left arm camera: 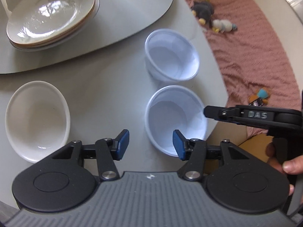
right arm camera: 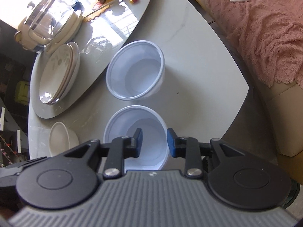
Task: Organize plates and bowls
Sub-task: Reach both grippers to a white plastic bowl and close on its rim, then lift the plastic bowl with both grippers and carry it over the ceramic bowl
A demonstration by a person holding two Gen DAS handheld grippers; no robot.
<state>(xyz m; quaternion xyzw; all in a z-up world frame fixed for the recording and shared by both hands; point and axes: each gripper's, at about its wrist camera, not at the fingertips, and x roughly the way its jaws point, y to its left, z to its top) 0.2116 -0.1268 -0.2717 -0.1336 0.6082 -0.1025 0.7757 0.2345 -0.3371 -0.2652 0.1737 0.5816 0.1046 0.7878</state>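
Two translucent white plastic bowls are sitting on the grey round table [right arm camera: 198, 60], the near bowl [right arm camera: 132, 124] just before the far bowl [right arm camera: 135, 70]. The right gripper [right arm camera: 154, 143] is straddling the near bowl's right rim with jaws apart, while the left gripper [left arm camera: 151, 144] is hovering spread wide, gripping nothing. Left, a cream ceramic bowl [left arm camera: 37, 120] is resting near, and stacked gold-rimmed plates [left arm camera: 51, 15] are lying farther on the grey turntable [left arm camera: 132, 9].

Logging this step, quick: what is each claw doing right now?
Left claw: open, holding nothing.
Right claw: open, straddling the near white plastic bowl's rim, not clamped.
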